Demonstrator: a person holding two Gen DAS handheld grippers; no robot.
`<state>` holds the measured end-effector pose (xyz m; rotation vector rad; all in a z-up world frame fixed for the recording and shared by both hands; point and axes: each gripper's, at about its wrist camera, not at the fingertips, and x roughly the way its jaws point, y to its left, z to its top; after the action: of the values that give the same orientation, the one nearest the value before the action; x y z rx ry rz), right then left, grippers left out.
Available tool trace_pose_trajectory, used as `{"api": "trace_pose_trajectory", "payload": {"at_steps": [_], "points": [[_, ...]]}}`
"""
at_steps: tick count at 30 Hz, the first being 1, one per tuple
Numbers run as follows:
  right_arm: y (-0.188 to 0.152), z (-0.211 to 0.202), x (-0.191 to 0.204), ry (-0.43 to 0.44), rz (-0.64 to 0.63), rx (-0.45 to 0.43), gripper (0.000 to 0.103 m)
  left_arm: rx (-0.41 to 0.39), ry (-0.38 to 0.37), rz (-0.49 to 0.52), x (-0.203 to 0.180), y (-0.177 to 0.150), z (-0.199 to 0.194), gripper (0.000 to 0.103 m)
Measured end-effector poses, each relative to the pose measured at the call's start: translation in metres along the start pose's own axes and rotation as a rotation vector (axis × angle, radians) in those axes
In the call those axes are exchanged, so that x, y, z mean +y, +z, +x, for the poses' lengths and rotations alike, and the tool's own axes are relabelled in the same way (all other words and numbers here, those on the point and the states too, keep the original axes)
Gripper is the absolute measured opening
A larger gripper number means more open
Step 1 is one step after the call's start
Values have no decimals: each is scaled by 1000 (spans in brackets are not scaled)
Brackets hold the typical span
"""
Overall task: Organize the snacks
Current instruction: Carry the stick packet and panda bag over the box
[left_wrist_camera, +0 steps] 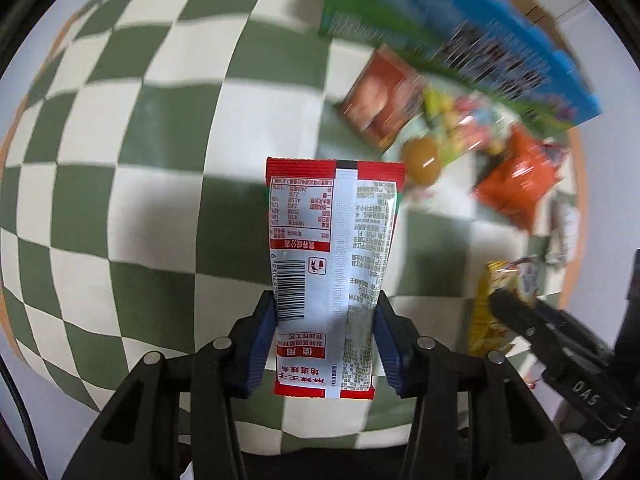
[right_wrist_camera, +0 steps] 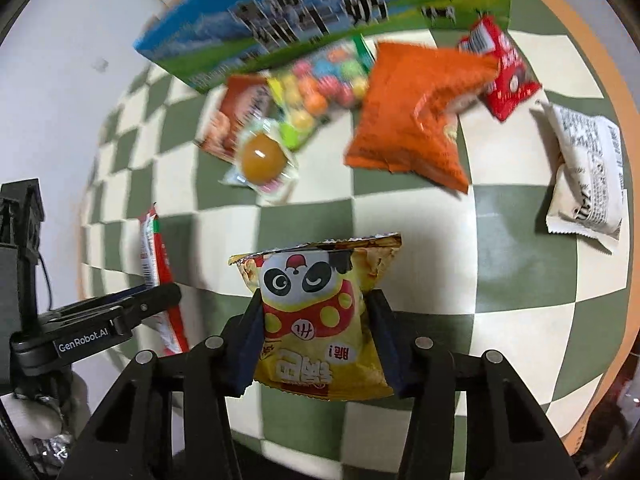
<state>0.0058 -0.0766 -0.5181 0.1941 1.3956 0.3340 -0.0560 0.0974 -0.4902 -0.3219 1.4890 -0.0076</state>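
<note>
My left gripper (left_wrist_camera: 326, 312) is shut on a red and white snack packet (left_wrist_camera: 332, 248), held above the checkered cloth (left_wrist_camera: 140, 140). My right gripper (right_wrist_camera: 316, 308) is shut on a yellow panda snack bag (right_wrist_camera: 320, 320), also held above the cloth. The left gripper with the red packet (right_wrist_camera: 154, 264) shows at the left of the right wrist view. The right gripper with the yellow bag (left_wrist_camera: 496, 304) shows at the lower right of the left wrist view.
A blue and green box (right_wrist_camera: 320, 12) stands at the far side. Before it lie an orange bag (right_wrist_camera: 416, 112), a candy bag (right_wrist_camera: 320, 84), a round orange jelly (right_wrist_camera: 262, 158), a red-brown packet (right_wrist_camera: 236, 116), a red packet (right_wrist_camera: 504, 68) and a white packet (right_wrist_camera: 588, 172).
</note>
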Motion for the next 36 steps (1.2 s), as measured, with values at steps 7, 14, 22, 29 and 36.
{"api": "trace_pose_trajectory", "payload": {"at_steps": [7, 14, 22, 29, 36], "points": [[28, -67, 10, 131, 1, -95, 52, -120, -85, 97, -39, 60, -73, 44], [97, -134, 23, 155, -56, -226, 52, -222, -72, 193, -75, 142, -112, 44], [183, -152, 29, 94, -77, -286, 52, -206, -30, 190, -90, 235, -103, 44], [239, -123, 22, 49, -58, -231, 52, -74, -25, 146, -87, 292, -62, 44], [266, -79, 18, 23, -36, -157, 52, 41, 9, 105, -77, 321, -19, 44]]}}
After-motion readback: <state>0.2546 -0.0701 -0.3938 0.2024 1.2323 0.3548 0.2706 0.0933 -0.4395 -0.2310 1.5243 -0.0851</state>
